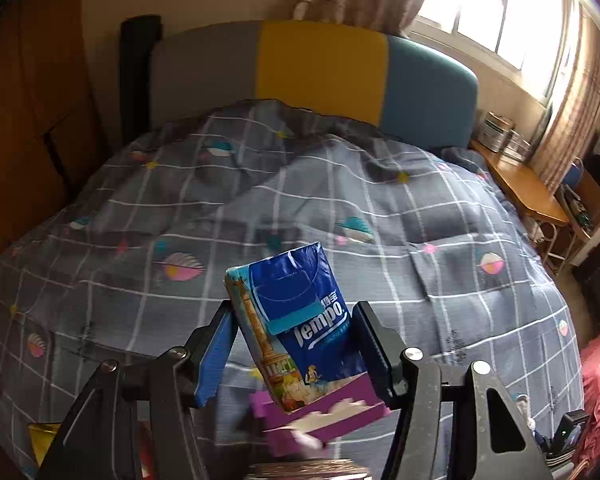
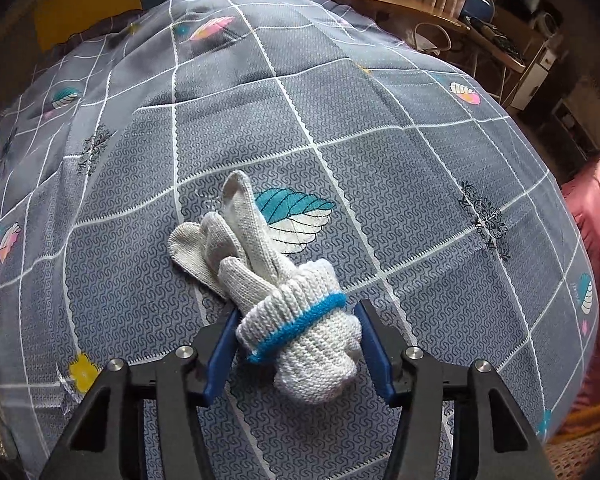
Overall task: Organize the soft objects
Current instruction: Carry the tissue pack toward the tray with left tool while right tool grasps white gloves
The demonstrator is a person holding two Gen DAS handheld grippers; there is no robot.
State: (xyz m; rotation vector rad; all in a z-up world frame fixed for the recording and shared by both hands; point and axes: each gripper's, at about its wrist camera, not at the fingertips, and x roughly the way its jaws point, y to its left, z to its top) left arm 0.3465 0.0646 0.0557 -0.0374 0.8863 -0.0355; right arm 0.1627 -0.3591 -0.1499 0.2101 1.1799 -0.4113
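Gripping a blue tissue pack (image 1: 296, 320), the left gripper (image 1: 296, 344) holds it tilted above the bed (image 1: 340, 200), its fingers (image 1: 214, 356) pressed on the pack's two sides. Below the pack lies a purple box (image 1: 340, 420), blurred. The right gripper (image 2: 298, 344) points down at the checked quilt (image 2: 380, 140), where a rolled pair of white knit gloves (image 2: 288, 312) with a blue cuff band lies. The bundle sits between the right fingers (image 2: 222, 356), which stand at about its width; whether they press on it I cannot tell. The glove tips fan out beyond the fingers.
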